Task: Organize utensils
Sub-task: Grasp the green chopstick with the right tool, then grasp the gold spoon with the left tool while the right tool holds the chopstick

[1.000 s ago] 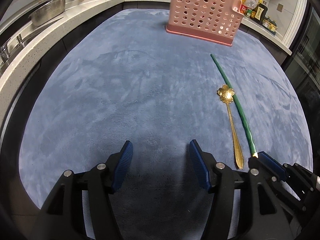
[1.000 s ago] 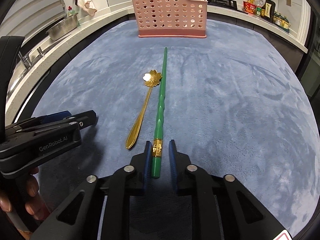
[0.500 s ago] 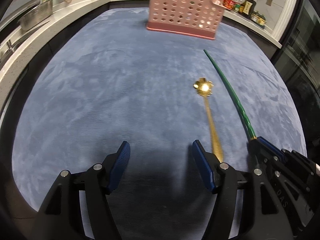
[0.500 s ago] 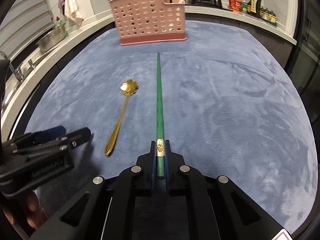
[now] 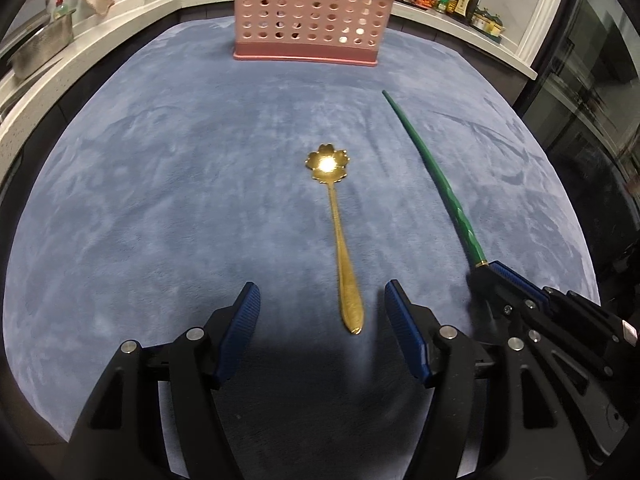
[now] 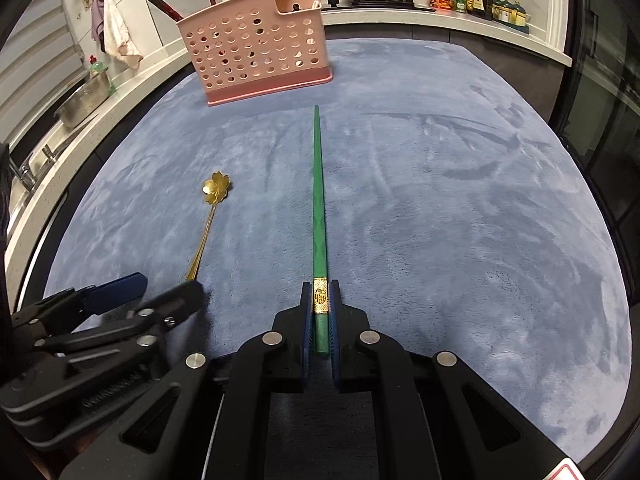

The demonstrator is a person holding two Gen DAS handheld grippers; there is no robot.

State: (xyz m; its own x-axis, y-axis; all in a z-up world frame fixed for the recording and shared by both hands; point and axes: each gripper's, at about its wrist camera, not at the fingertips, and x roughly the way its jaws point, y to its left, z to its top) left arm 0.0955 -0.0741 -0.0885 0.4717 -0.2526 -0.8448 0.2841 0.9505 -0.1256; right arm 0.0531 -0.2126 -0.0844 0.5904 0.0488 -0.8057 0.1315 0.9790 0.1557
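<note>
Left wrist view: the left gripper (image 5: 320, 312) stands open and empty, its jaws bracketing the handle end of the gold spoon (image 5: 340, 240), which lies flat on the blue mat (image 5: 160, 200) short of the pink utensil basket (image 5: 308, 12); the spoon looks light, rigid and slick, so the flared handle end is the likely hold. Right wrist view: the right gripper (image 6: 320, 312) is clamped on the green chopstick (image 6: 319, 200) at its gold band, tip toward the basket; thin, stiff and light, it may pivot.
</note>
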